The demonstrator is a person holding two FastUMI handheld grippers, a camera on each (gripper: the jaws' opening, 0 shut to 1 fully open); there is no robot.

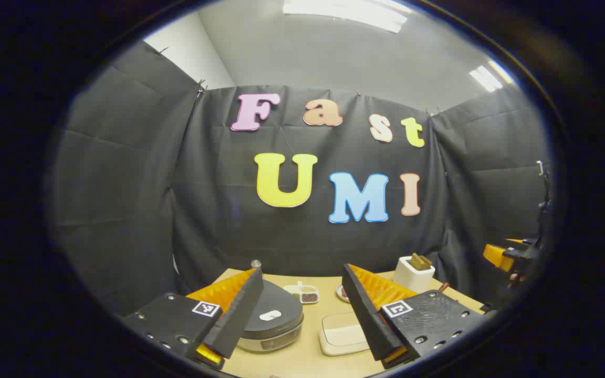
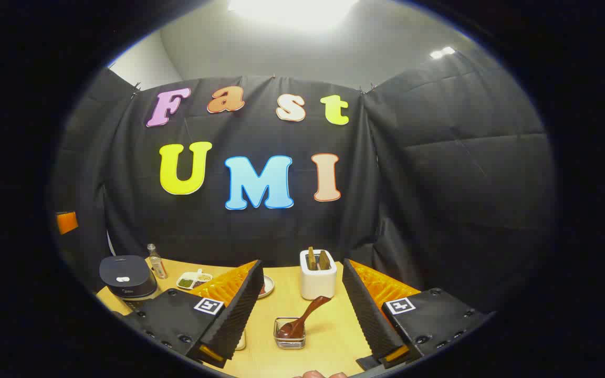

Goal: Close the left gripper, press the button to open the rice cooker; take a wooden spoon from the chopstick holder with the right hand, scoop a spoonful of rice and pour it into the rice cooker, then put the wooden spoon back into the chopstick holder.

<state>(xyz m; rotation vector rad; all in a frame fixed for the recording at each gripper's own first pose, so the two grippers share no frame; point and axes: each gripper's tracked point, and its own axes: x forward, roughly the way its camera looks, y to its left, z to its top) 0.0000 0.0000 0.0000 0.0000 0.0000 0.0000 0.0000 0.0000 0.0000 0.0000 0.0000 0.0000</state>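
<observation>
Dark-lidded, round rice cooker sits at the far left of the pale wooden surface in the right gripper view, lid down, with a small white patch on top. Just right of it stands a small clear bottle, then a white divided dish of grains. A small plate is partly hidden behind one finger. Right gripper: fingers spread wide, nothing between them but open surface. Between the fingers, near the camera, a small clear glass container holds the bowl of a brown wooden spoon, its handle leaning up to the right. Behind it stands a white square chopstick holder with two wooden handles upright in it.

Left gripper view: left gripper hovers above the surface, fingers wide apart, touching nothing. The rice cooker lies just behind the left-hand finger, lid closed. A flat cream rectangular box lies right of it, the divided dish farther back. The chopstick holder stands at back right. At the far right edge, part of the other gripper shows.
</observation>
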